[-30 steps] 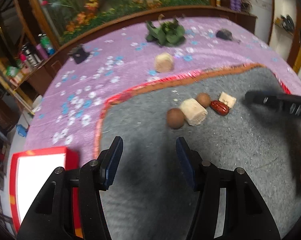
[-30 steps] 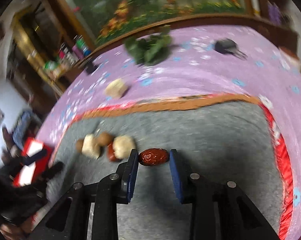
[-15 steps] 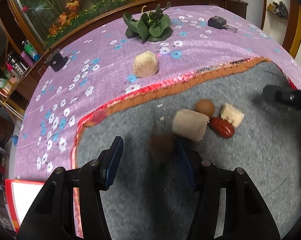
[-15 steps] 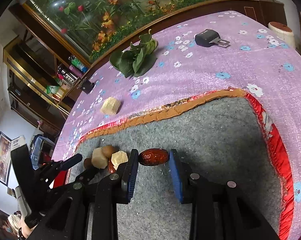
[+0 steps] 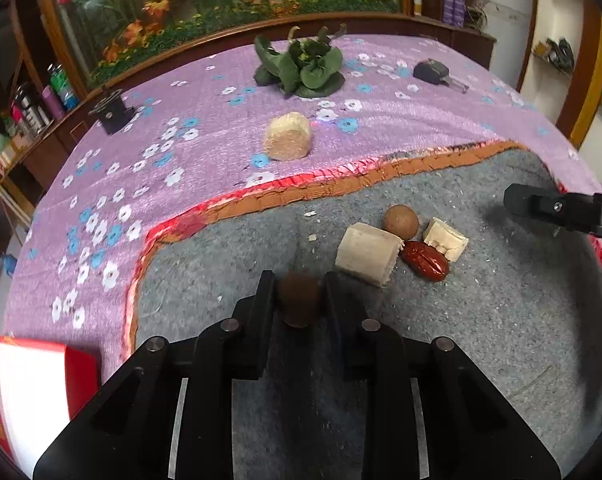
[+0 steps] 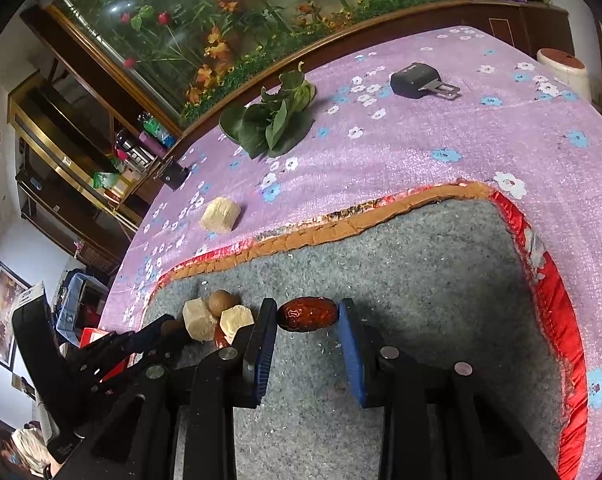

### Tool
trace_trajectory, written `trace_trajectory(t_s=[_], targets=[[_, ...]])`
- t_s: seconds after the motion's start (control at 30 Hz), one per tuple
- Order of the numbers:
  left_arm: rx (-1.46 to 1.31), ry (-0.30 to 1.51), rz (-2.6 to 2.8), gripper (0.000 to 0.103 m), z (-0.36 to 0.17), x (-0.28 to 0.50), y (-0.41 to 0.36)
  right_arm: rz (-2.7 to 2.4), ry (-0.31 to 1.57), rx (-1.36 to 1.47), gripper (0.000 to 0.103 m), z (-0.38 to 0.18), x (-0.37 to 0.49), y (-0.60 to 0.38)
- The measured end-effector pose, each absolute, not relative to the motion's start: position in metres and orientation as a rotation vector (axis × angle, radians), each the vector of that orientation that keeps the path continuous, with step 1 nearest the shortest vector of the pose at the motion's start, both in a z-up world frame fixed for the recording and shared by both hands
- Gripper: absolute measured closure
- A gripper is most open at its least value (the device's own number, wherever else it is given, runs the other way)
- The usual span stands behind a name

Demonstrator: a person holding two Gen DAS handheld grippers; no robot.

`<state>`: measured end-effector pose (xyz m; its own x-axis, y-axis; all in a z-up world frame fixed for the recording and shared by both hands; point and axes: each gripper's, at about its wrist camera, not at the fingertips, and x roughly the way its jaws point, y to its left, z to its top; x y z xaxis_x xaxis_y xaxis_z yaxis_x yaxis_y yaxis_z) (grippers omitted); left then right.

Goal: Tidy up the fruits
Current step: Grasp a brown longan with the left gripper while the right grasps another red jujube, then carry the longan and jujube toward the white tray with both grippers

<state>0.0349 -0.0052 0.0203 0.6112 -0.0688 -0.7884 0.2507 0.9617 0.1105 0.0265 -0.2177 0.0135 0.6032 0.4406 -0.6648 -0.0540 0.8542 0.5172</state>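
Leafy greens (image 5: 301, 68), black key fob (image 5: 435, 72) on purple floral cloth (image 5: 205, 148).

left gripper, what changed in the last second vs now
The left gripper moved in over the gray mat to the brown round fruit and its jaws have just been closing, now gripping it. The right gripper kept hold of its red date; the remaining pile stayed put.

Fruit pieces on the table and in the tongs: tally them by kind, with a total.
Brown round fruit: 2, one in the left tongs
Red date: 2, one in the right tongs
Pale cane chunk: 3
Total: 7
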Motion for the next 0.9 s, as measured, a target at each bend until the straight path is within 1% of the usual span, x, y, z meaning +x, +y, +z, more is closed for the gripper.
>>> trace_trajectory(t_s=[0.23, 0.53, 0.9], targets=[[0.145, 0.788, -0.102, 0.080, 0.046, -0.013, 0.017, 0.333, 0.843, 0.451, 0.072, 0.018, 0.023, -0.210], [0.175, 0.563, 0.106, 0.080, 0.088, -0.092, 0.043, 0.407, 0.706, 0.321, 0.072, 0.035, 0.003, -0.183], [0.147, 0.473, 0.175, 0.080, 0.117, -0.127, 0.067, 0.391, 0.682, 0.260, 0.072, 0.031, 0.002, -0.175]])
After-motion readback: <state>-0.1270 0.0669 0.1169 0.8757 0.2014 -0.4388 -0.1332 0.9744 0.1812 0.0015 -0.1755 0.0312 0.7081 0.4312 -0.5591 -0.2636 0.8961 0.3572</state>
